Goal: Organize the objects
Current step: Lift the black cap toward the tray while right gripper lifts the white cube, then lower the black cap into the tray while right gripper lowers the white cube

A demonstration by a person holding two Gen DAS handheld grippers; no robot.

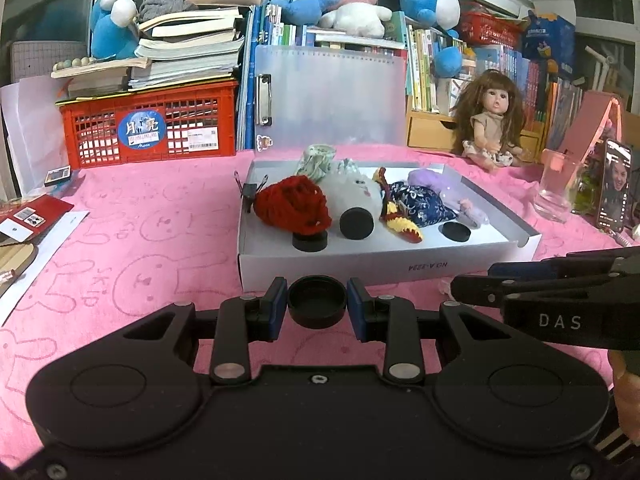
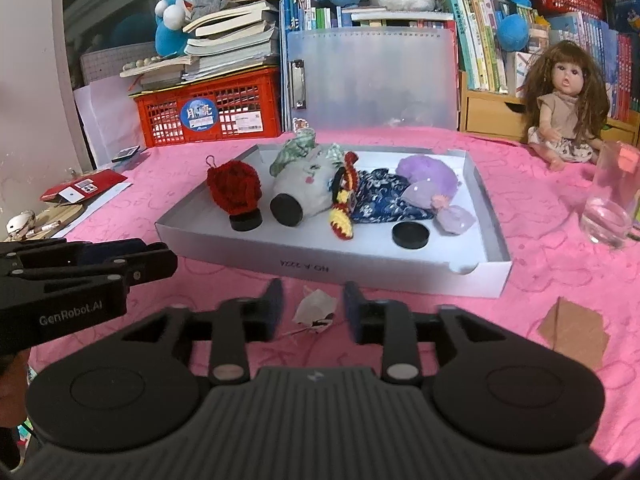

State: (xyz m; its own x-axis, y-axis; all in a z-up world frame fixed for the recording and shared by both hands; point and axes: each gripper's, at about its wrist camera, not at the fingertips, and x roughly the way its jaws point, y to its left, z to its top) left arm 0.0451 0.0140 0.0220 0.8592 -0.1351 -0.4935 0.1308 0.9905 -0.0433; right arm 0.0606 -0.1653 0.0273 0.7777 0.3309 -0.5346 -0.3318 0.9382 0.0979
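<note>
Pink cloth covers the bench, where the left tool (image 1: 317, 305) clenches a black cap (image 1: 317, 301) just short of the box (image 1: 360, 268) straight ahead, nearer than the released right tool (image 2: 310, 312) over a scrap (image 2: 315, 311).

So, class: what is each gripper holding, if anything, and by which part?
The left gripper clamps a small black round cap across its rim. The right gripper holds nothing; a crumpled scrap of paper lies between its open fingers.
</note>
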